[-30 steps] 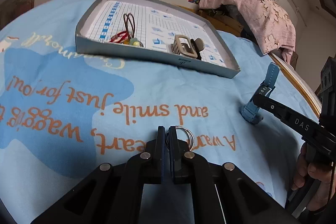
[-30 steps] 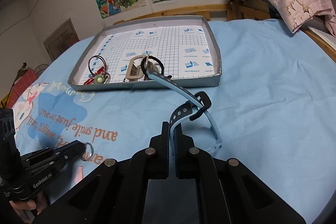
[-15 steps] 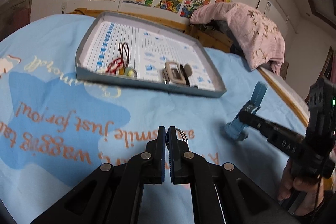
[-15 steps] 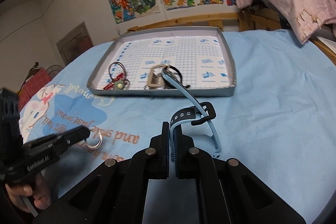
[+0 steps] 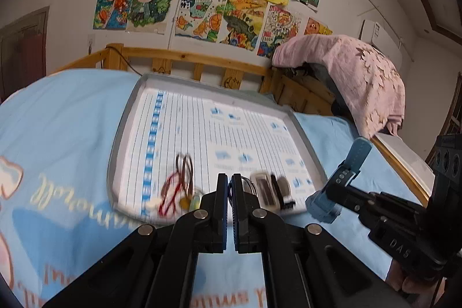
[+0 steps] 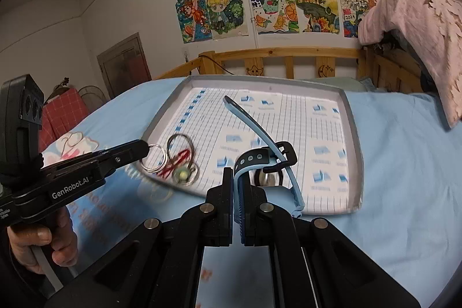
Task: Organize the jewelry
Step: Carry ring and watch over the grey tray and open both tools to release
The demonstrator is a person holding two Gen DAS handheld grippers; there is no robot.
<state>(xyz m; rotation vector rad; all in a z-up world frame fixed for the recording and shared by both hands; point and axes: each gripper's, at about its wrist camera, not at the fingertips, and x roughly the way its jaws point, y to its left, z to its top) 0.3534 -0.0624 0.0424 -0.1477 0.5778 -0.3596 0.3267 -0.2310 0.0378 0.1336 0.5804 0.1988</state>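
Gripping — left gripper ring, right gripper watch strap

In the left view the tray's near rim is blurred, and the left gripper hides most of the ring. The clip is half hidden.

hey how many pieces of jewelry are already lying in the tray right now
3, as far as the blur shows: a tangle of red and dark cords with beads near the front left of the tray, then a beige clip and a dark piece at its front edge. More may be hidden behind the grippers.
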